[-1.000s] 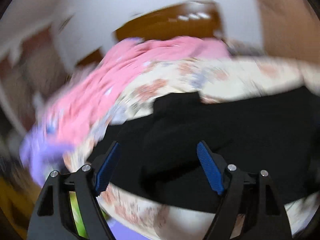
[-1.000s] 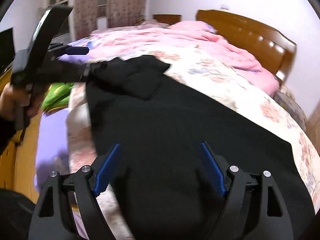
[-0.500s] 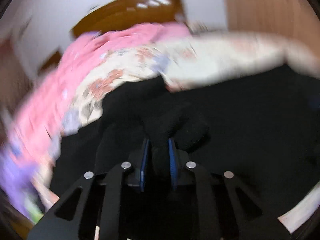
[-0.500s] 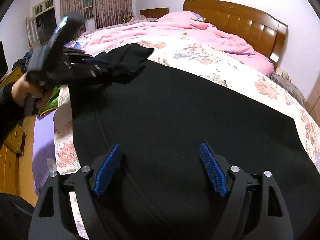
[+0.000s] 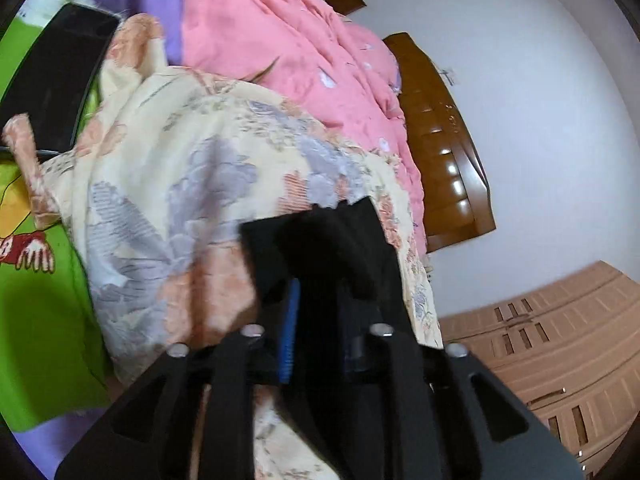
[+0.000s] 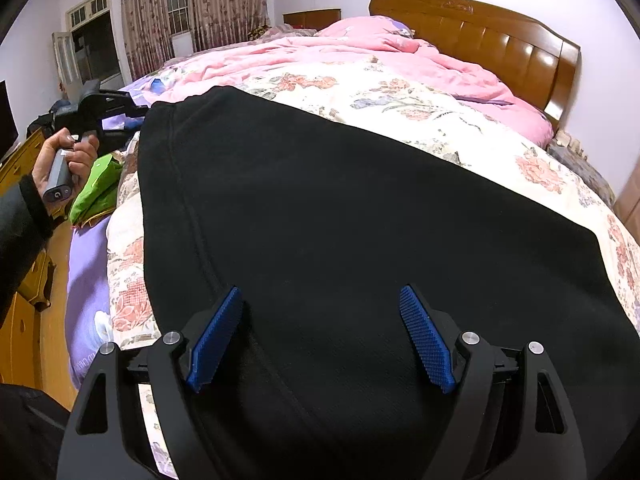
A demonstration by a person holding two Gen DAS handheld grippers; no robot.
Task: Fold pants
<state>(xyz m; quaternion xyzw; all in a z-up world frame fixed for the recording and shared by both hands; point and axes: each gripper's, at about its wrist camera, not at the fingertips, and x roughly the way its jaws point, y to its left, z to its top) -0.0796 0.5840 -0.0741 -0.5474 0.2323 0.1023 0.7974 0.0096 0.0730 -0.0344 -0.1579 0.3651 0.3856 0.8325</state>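
Black pants (image 5: 320, 248) sit pinched in the left hand-held gripper (image 5: 320, 332).

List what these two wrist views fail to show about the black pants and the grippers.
- Left wrist view: the black fabric pants bunch over the left gripper; only one blue ribbed pad shows clearly, the other is in shadow.
- Right wrist view: the pants' near end is cut off by the bottom edge and hidden behind the open right gripper.
- Right wrist view: the left gripper's fingertips, at the pants' far corner, are too small to make out.
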